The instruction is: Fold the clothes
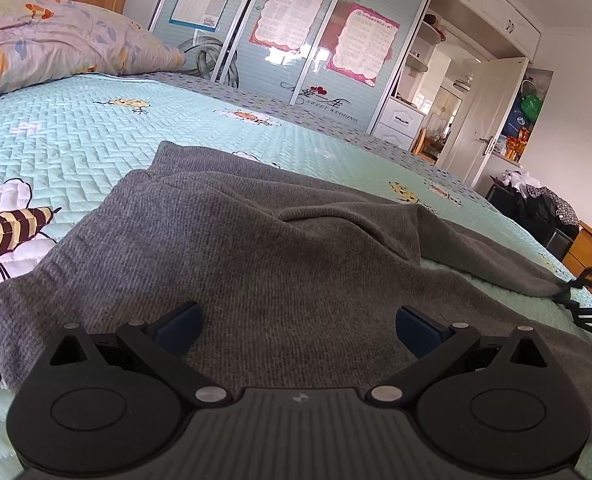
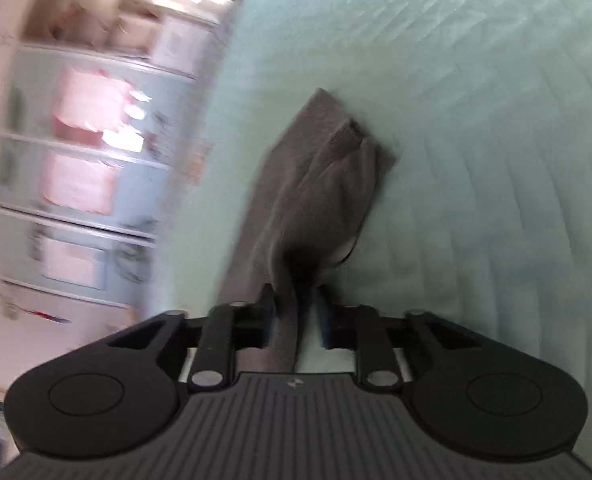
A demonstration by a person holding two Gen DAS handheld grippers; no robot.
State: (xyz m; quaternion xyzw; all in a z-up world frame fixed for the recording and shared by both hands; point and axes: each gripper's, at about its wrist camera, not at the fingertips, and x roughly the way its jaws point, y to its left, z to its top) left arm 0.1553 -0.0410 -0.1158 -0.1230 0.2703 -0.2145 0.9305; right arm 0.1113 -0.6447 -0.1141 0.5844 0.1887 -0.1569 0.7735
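Item: grey knit garment (image 1: 256, 248), spread over the middle of the bed, partly doubled, with a raised fold near its centre.
Long axis: runs from the far left corner toward the near right, where one limb of the cloth tapers away to a point.
Left tongs (image 1: 298, 326): spread wide, holding nothing, low over the near edge of the garment; blue pads (image 1: 182, 326) clear of each other.
Right tongs (image 2: 296, 312): drawn narrow and pinching the tapered end of the garment; seen from the left wrist at the far right edge (image 1: 588, 300).
Governing relation: the gripped end lies well right of the main body, so the right hand is the nearer one to carry it across; judged, not seen.
Surface: quilted mint bedspread (image 1: 96, 136) with bee print; soft, likely to drag with the cloth.
Room: floral pillow (image 1: 56, 40) at far left; sliding wardrobe (image 1: 296, 32) beyond; open door (image 1: 492, 120) at right.
Note: right wrist view is motion-blurred.
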